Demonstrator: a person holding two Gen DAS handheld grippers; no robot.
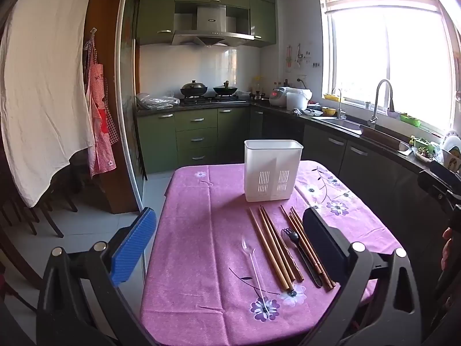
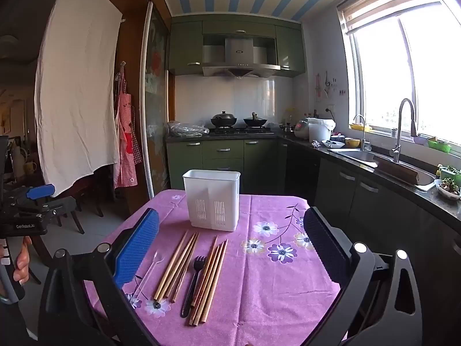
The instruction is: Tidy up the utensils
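Left wrist view first: we see our left hand-held gripper (image 1: 227, 248) hanging above the near edge of the bench (image 1: 201, 311) with its jaws spread wide and nothing between them. One pad is ribbed blue, the other dull black. A purple cloth with printed flowers covers the bench. Near the far edge stands the white plastic caddy (image 1: 272, 170), a box with slotted drain holes low on its front and a divider inside. Nearer to us, between caddy and near edge, lie the wooden chopsticks (image 1: 273, 245), slim and straight, in two loose bundles. A black plastic fork (image 1: 299, 250) rests between the bundles, and a clear plastic spoon (image 1: 253, 265), hard to make out on the cloth, lies towards the left edge.

Right wrist view next: our right hand-held gripper (image 2: 230, 248) is likewise wide apart and empty, poised over the same row of utensils. The left tool shows at the left border, gripped by a hand (image 2: 21, 262).

We judge the sorting has not begun, as nothing stands in the caddy that we can see. The next move calls for lowering one gripper onto a utensil lying flat; thin sticks on soft cloth may roll or slip.
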